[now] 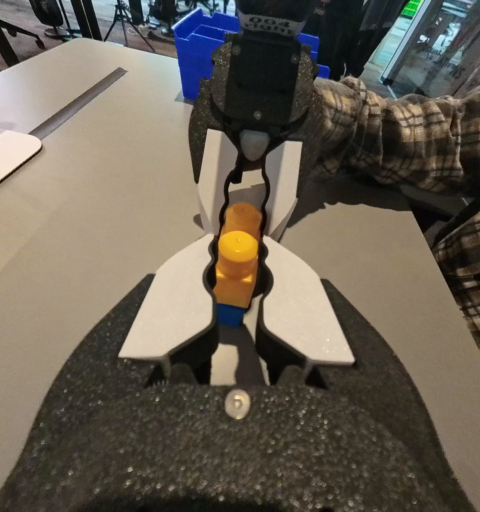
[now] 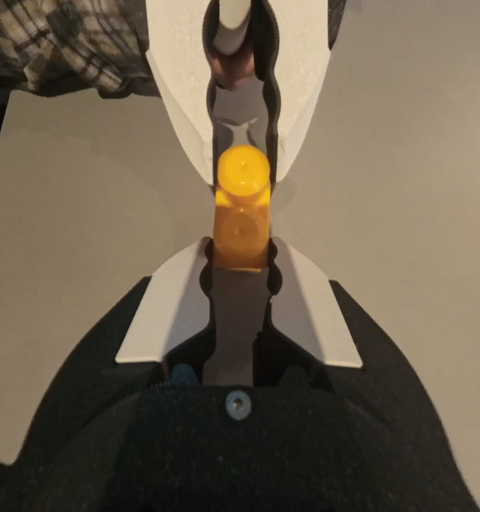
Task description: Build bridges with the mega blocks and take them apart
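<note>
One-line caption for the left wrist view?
Two hand-held grippers clamp a yellow block stacked on a blue block.

Grey table [image 1: 100, 194] with a dark inset strip [image 1: 81, 104] running toward 11 o'clock. Blue bin [image 1: 197, 55] stands at the far edge, 12 o'clock. Beyond: dark floor, tripod legs [image 1: 122, 25], glazed door [image 1: 416, 47] at 2 o'clock.

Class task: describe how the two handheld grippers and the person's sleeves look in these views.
Each gripper, left and right, has a black speckled body, a silver screw at its centre, and two white angular fingers with wavy black inner edges. The right gripper also shows a grey trigger and a marked band on top. The sleeves are brown, cream and black plaid flannel.
</note>
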